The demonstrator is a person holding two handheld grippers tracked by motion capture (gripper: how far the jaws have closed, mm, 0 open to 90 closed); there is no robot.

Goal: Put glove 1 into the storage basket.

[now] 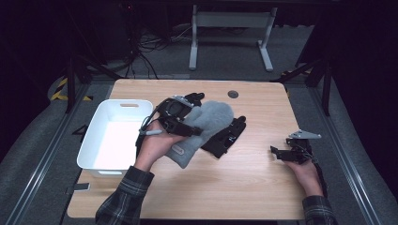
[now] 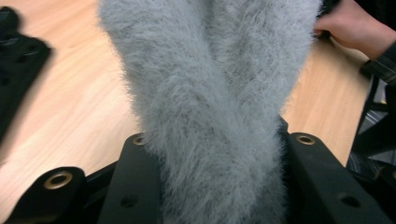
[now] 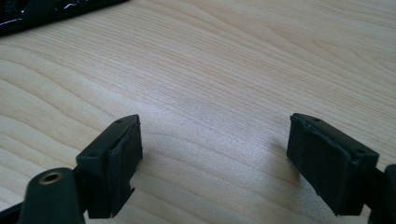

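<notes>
Desk (image 1: pixel 244 187), white bin (image 1: pixel 96 140) frame left. My left gripper (image 1: pixel 180 123) pinches the grey fuzzy mitten (image 1: pixel 206 123) mid-frame, long axis running upper right; bin lies just left. Right gripper (image 1: pixel 281 153) spread, idle at right.

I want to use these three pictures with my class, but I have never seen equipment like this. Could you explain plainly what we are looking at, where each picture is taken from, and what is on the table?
A person sits at a wooden table, holding a hand-held two-jaw gripper in each hand. One picture looks down from above; the other two come from cameras riding on the grippers. The left gripper is closed on a fluffy grey mitten. The right gripper rests open over bare wood. A black glove lies partly under the mitten, and a white bin stands at the left.
</notes>
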